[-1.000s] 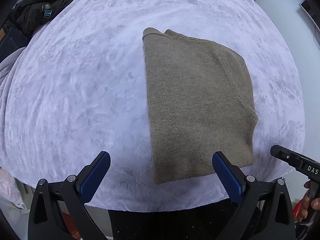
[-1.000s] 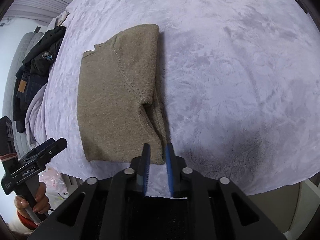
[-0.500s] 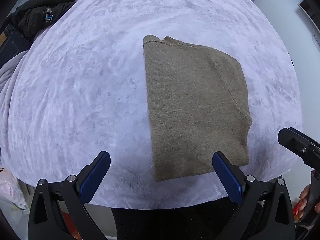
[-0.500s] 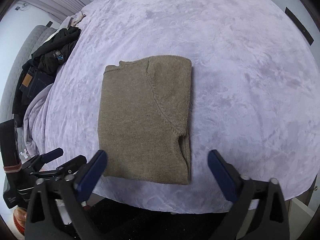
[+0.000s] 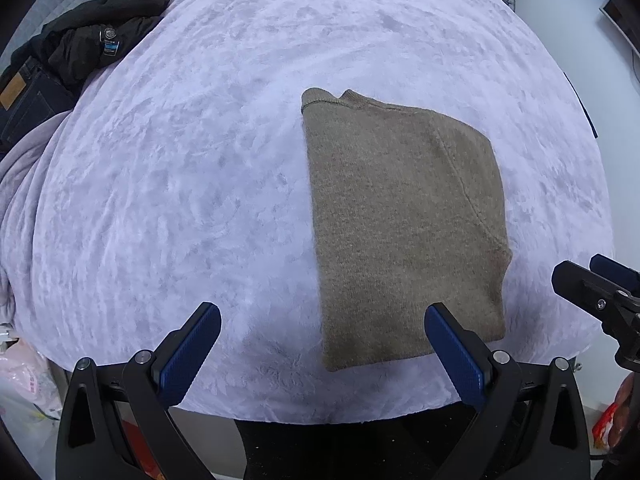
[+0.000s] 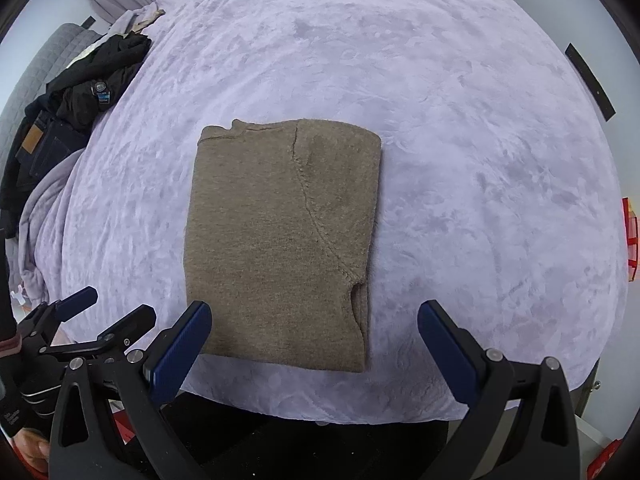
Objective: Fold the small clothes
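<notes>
A brown knitted sweater (image 5: pixel 400 220) (image 6: pixel 280 232) lies folded into a flat rectangle on the lavender fleece bed cover (image 5: pixel 180 180) (image 6: pixel 480 160), close to the near edge. My left gripper (image 5: pixel 322 316) hovers open above the near edge, with the sweater's near left corner showing between its blue pads. Nothing is held. My right gripper (image 6: pixel 314 312) is wide open above the sweater's near hem and touches no cloth. Each gripper shows at the edge of the other's view: the right gripper (image 5: pixel 592 280) and the left gripper (image 6: pixel 100 320).
A pile of dark clothes (image 5: pixel 92 44) (image 6: pixel 88 88) and jeans (image 5: pixel 24 96) (image 6: pixel 40 140) lies at the far left of the bed. The bed's near edge drops off just below the grippers. A pink bag (image 5: pixel 20 376) sits low on the left.
My right gripper went from nearly shut at the sweater's near right corner to wide open, and rose and drew back. The sweater stays flat. The left gripper barely moved.
</notes>
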The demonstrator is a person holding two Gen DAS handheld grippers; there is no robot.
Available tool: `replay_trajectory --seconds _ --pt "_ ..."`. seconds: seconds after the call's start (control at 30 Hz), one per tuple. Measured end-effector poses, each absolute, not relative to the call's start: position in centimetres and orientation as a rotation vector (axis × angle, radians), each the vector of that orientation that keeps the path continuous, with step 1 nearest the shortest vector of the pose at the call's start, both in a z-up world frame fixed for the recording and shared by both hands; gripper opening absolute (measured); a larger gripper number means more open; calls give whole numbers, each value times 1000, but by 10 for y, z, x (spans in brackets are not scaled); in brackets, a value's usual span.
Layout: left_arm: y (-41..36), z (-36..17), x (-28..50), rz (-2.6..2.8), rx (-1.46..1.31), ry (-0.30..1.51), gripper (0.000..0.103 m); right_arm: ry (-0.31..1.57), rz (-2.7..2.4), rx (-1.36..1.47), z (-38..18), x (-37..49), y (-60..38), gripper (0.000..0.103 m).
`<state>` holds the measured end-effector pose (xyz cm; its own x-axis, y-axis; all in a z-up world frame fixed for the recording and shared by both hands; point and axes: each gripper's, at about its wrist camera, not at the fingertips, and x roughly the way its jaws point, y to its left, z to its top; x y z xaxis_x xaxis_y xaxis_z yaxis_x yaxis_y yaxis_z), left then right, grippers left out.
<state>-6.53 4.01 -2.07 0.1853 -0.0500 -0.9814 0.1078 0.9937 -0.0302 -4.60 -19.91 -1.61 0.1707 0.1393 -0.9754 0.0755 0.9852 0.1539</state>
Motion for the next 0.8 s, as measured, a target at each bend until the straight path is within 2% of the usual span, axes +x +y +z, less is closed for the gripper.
replay_trajectory --seconds 0.8 --pt "42 -15 -63 -98 44 1374 102 1409 -19 147 -14 -42 -196 103"
